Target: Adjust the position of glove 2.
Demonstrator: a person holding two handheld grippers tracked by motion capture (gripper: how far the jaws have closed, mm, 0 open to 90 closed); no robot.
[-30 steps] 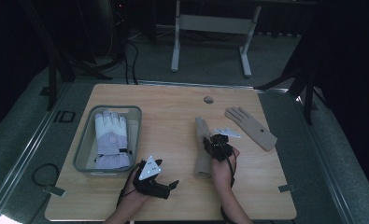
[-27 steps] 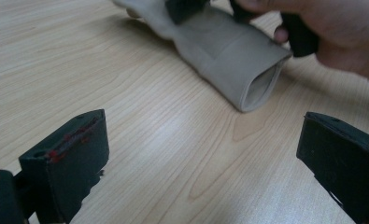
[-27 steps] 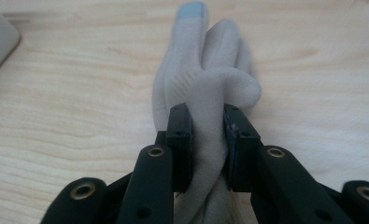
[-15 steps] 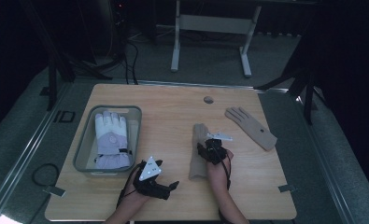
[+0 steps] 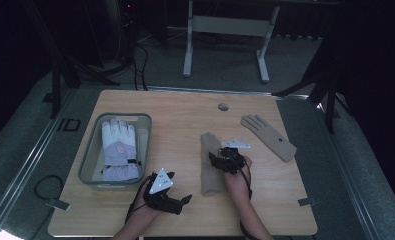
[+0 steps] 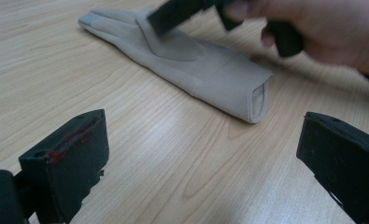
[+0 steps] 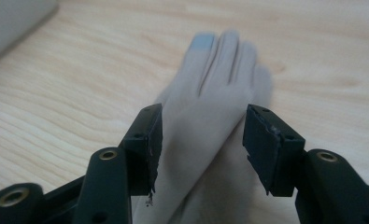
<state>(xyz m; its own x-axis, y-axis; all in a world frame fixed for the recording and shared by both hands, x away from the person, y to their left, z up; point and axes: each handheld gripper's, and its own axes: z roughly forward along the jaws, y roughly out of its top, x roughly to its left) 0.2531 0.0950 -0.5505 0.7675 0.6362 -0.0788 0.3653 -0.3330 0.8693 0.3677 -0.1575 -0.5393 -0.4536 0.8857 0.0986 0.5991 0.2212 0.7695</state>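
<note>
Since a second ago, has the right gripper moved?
Yes. The right gripper has slid slightly toward the person along the beige glove, away from the small grey knob, its jaws just opening.

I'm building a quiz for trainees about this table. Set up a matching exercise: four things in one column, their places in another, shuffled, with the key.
Things:
1. white glove
2. folded beige glove
3. flat beige glove
4. left gripper

Places:
A. under the right gripper
B. in the grey bin
C. table's near edge, jaws open
D. far right, lying alone

Pairs: 1-B, 2-A, 3-D, 4-C
</note>
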